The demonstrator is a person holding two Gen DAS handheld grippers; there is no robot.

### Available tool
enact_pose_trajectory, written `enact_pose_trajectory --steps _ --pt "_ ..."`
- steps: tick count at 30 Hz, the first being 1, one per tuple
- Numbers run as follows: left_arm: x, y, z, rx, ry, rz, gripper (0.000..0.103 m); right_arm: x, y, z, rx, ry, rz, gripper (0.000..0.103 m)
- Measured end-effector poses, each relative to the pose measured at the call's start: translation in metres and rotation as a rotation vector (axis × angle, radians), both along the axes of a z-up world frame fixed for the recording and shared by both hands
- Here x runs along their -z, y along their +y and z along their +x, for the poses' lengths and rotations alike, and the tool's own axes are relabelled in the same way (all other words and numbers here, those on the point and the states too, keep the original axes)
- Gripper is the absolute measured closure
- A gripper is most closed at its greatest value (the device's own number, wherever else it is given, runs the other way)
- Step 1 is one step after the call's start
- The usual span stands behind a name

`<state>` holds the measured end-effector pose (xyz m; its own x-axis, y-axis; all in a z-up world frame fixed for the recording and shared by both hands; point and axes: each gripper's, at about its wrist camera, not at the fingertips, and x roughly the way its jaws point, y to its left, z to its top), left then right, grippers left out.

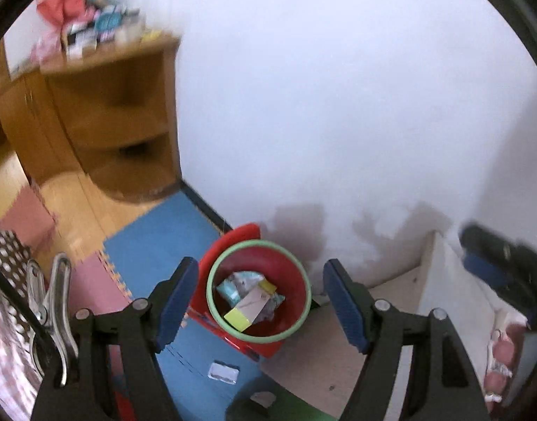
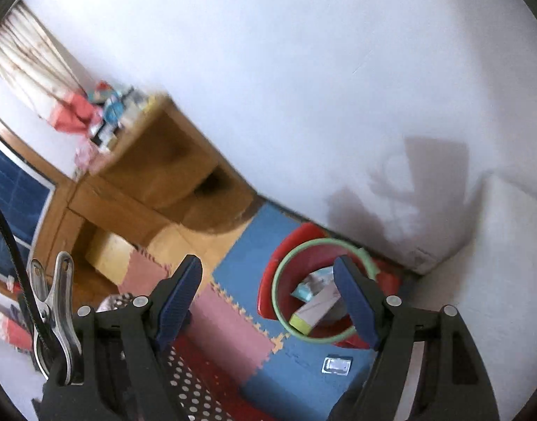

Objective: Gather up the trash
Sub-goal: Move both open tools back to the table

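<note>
Left gripper (image 1: 259, 303): blue-padded fingers standing wide apart, gripping nothing. Right gripper (image 2: 268, 301): fingers likewise spread, empty. Red plastic bin with green rim (image 1: 212, 277), holding crumpled wrappers and white-and-yellow carton (image 1: 249, 307), sitting on blue foam floor mat (image 1: 156, 242) against white wall (image 1: 338, 105). Small foil packet (image 1: 223, 372) lying on mat just before bin. Wooden corner shelf (image 1: 121, 115) standing at left.

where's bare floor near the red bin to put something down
Bare blue foam mat lies between the red bin with green rim and the wooden shelf unit; pink mat is also free. Crowded: a small silver packet lies just before the bin.
</note>
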<state>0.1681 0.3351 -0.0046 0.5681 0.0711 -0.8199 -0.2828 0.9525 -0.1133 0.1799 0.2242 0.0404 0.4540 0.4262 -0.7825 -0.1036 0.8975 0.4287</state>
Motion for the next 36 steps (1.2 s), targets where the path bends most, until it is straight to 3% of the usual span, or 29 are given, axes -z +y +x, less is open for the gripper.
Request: enact_pose_trajectory --steps 5,11,18,23,27,30,36 --pt "-0.028 -0.068 -0.016 0.114 -0.018 0.098 0.026 -0.027 -0.065 -0.057 0.084 -0.024 -0.023 0.024" --pt "-0.023 -0.158 -0.040 0.192 -0.021 0.137 0.026 -0.034 -0.150 -0.108 0.218 -0.017 0.021 0.024" --pt "-0.009 -0.279 -0.064 0.272 -0.005 0.180 0.026 -0.043 -0.242 -0.151 0.231 -0.054 0.062 0.024" --pt "0.007 -0.372 -0.078 0.339 0.001 0.187 0.026 -0.034 -0.325 -0.183 0.290 -0.023 0.055 0.024" --pt "0.029 -0.441 -0.088 0.388 0.035 0.245 0.026 -0.016 -0.408 -0.210 0.415 0.052 0.170 0.024" --pt "0.040 -0.495 -0.106 0.440 -0.016 0.304 0.026 -0.001 -0.456 -0.226 0.502 0.104 0.212 0.024" --pt "0.054 -0.588 -0.136 0.614 -0.095 0.366 0.026 0.030 -0.519 -0.252 0.573 0.199 0.245 0.024"
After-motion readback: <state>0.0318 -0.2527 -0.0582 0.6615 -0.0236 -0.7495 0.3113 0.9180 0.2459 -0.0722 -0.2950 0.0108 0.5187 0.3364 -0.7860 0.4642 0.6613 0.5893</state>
